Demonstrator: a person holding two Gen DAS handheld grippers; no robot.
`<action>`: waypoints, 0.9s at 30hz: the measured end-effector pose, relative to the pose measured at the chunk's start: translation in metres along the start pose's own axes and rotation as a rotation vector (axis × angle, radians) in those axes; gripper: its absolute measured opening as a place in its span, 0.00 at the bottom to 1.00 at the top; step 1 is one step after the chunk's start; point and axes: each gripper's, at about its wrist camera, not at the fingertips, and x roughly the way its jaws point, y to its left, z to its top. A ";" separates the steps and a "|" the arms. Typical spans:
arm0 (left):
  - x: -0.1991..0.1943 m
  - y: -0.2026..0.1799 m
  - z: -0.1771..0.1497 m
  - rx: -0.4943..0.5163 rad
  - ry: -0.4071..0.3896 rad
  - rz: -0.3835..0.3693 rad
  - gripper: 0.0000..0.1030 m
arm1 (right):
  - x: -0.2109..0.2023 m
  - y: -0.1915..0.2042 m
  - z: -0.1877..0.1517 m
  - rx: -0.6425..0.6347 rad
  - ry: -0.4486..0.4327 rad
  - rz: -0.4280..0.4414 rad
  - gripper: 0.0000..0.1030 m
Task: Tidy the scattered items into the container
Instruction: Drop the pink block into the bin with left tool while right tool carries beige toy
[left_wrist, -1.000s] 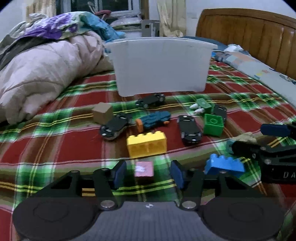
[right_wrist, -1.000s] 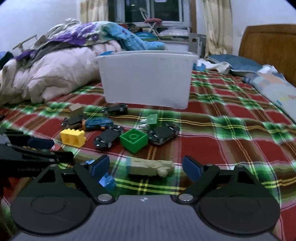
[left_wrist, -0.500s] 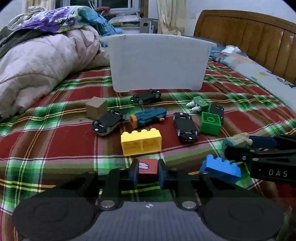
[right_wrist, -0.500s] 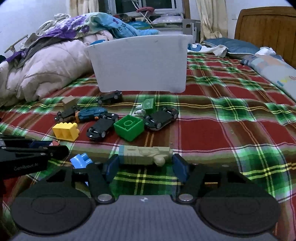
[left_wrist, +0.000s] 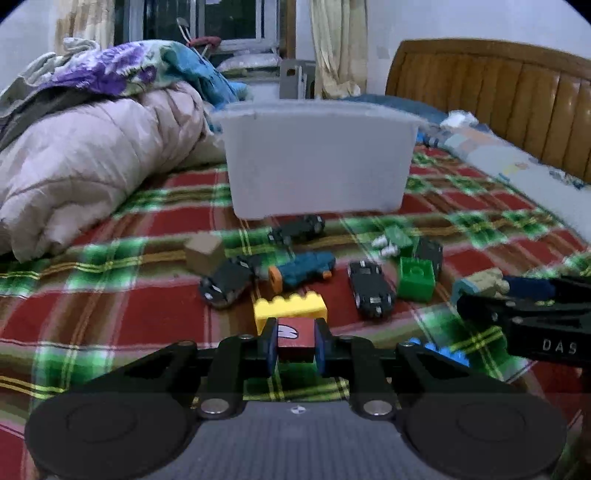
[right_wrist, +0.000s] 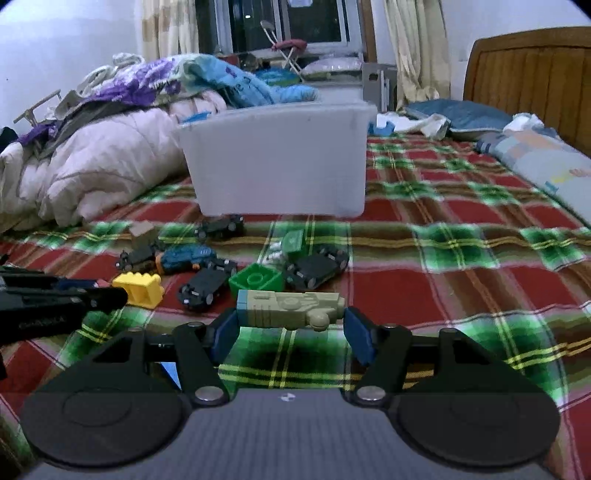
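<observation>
Left gripper clamped on red block, right gripper pinching beige toy; both probably lifted off bedspread. White bin ahead; blue brick only in left view.

We find our left gripper held low and level, its blue pads clamped flat on both sides of a small red block. Our right gripper sits alongside at similar height, fingers closed inward onto the ends of a beige toy lying crosswise between them.
</observation>
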 end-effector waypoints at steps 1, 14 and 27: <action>-0.003 0.002 0.003 -0.007 -0.007 -0.001 0.22 | -0.002 0.000 0.001 -0.002 -0.008 -0.003 0.64; 0.002 0.025 0.155 -0.032 -0.157 0.028 0.22 | 0.001 -0.018 0.129 -0.047 -0.176 -0.009 0.64; 0.082 0.023 0.231 -0.032 -0.109 0.064 0.22 | 0.097 -0.025 0.204 -0.096 -0.081 -0.013 0.64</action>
